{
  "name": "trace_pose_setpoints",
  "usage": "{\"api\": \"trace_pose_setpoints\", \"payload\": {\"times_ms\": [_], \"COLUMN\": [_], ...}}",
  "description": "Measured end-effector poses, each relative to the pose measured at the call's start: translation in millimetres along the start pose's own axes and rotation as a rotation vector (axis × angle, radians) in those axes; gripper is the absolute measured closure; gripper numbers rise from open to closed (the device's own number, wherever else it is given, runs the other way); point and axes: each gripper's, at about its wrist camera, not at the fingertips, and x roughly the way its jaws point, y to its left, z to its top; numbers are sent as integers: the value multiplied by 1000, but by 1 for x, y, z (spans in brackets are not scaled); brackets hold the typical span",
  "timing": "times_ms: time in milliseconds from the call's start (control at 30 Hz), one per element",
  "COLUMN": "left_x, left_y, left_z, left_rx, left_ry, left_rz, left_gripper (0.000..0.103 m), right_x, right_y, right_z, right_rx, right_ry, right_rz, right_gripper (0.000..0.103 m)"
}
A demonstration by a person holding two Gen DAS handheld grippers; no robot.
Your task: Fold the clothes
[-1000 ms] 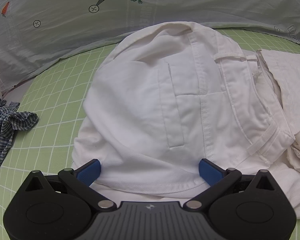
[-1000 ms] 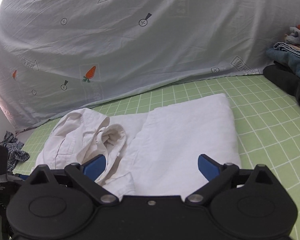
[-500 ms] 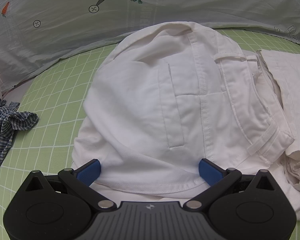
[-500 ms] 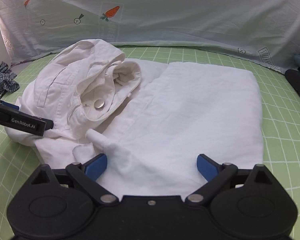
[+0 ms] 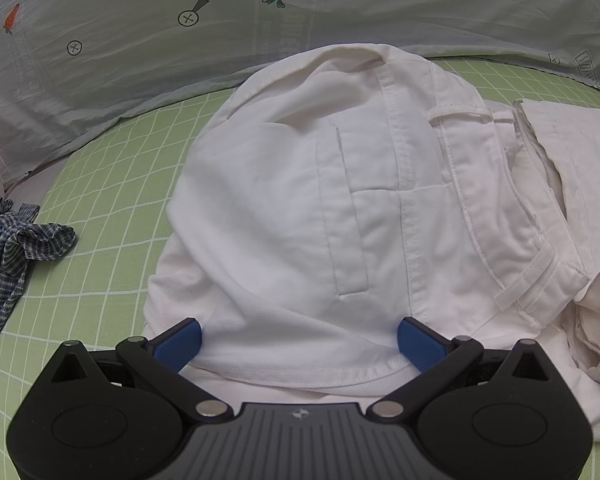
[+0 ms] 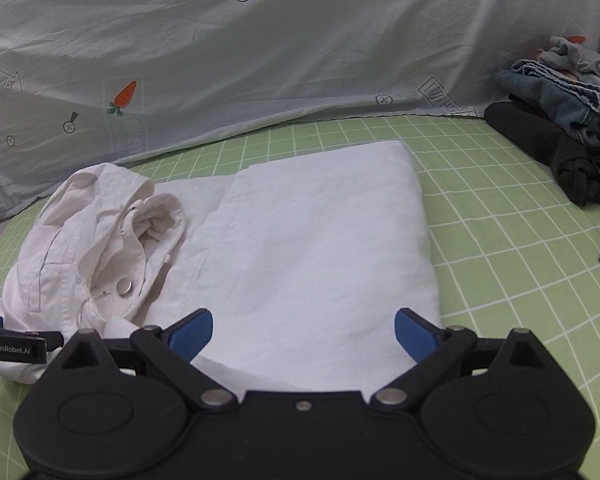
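Two open grippers face crumpled white twill trousers (image 5: 340,208) on gridded sheet (image 6: 500,208).

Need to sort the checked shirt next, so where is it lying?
The checked shirt lies crumpled at the left edge of the left wrist view, on the green grid sheet, left of the white trousers.
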Motion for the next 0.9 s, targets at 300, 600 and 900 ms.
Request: {"api": "trace_pose_setpoints", "payload": {"times_ms": [300,600,900], "left_x": [0,0,2], "left_y": [0,0,6], "left_z": [0,-1,3], "left_rx": [-1,0,2], "left_ry": [-2,-1,21], "left_rz": [1,1,-35], "left_gripper": [0,0,0], "right_x": [14,24,-4], "right_y": [-32,-53,-71], "right_z": [-1,0,17], "right_rx": [129,215,449], "right_ry": [17,9,-72], "right_rz": [-74,-101,51], "right_gripper": [5,38,94]}}
